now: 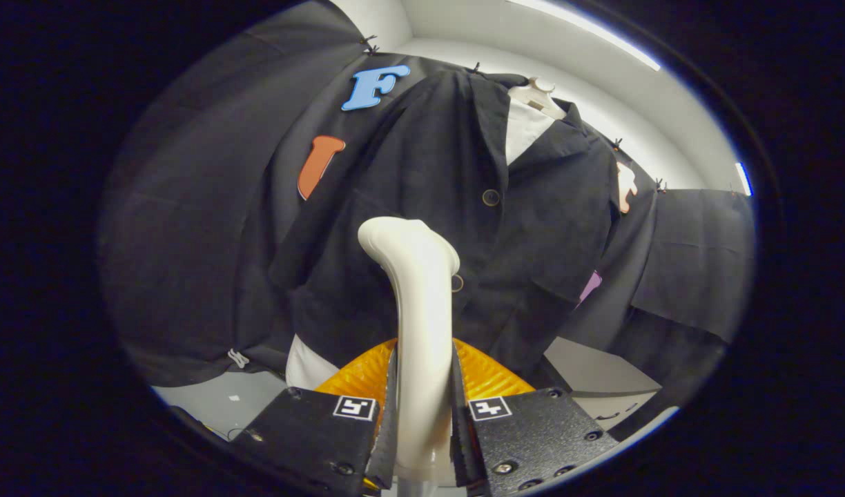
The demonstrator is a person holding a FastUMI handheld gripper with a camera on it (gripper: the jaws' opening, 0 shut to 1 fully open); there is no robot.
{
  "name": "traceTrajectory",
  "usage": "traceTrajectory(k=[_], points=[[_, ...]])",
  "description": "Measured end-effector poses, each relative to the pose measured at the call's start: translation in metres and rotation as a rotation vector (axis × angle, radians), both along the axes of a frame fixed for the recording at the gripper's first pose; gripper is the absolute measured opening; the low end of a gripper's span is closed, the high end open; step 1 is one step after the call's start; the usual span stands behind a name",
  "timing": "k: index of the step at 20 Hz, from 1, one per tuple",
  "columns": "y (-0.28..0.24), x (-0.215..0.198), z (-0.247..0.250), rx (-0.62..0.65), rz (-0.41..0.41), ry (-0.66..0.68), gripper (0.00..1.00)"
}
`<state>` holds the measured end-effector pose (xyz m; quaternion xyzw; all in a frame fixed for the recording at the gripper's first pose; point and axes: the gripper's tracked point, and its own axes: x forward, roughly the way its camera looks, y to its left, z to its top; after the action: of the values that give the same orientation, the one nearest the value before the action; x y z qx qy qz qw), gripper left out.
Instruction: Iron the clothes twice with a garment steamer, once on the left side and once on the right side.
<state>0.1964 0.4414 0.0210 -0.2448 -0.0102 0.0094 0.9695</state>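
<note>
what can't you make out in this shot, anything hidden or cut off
- Steamer head: in the gripper view it faces away toward the dark shirt, so its steam plate, and whether it touches the cloth, cannot be told.
- Steamer handle base: cut off below the gripper, whose fingers are closed on the handle.
- Orange ridged object: mostly hidden behind the fingers and handle; what it is stays unclear.
- Mannequin: covered by the shirt except at the collar.

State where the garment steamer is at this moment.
In the gripper view, the garment steamer is clamped between the tool's two fingers, its head rising just ahead of them against the dark shirt, beside the button placket.
</note>
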Motion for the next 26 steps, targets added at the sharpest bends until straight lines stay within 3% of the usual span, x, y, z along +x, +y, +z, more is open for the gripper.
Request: traceTrajectory(k=[12,17,26], points=[[-0.025,-0.015,-0.116,-0.036,-0.057,0.269,0.36],[-0.040,-0.027,-0.133,-0.033,-0.049,0.330,0.36],[-0.158,-0.088,-0.144,0.050,-0.080,0.432,0.36]])
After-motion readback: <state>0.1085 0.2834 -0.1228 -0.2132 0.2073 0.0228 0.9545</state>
